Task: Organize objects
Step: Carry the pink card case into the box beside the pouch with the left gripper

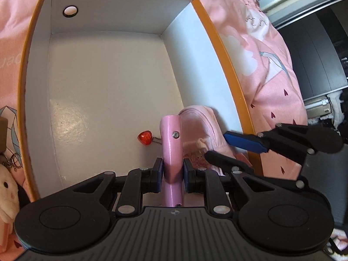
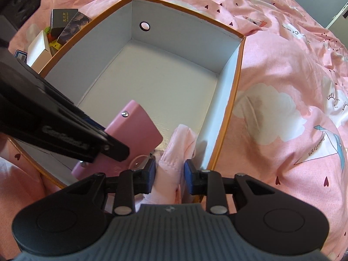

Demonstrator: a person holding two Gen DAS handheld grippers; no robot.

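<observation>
An open orange box (image 1: 226,61) with a white inside lies on a pink bedspread; it also shows in the right wrist view (image 2: 236,87). My left gripper (image 1: 173,174) is shut on a flat pink case (image 1: 170,143) with a red heart charm (image 1: 144,137) on a chain, held inside the box near its front. The case also shows in the right wrist view (image 2: 134,128). My right gripper (image 2: 169,174) is shut on a soft pink fabric item (image 2: 174,152), held in the box's near right corner. The fabric item (image 1: 202,126) and right gripper (image 1: 219,145) show in the left wrist view.
Several small boxes (image 2: 58,21) lie on the bedspread (image 2: 282,65) left of the orange box. A plush toy with a keyring (image 1: 8,182) lies at the box's left side. Dark furniture (image 1: 315,50) stands beyond the bed on the right.
</observation>
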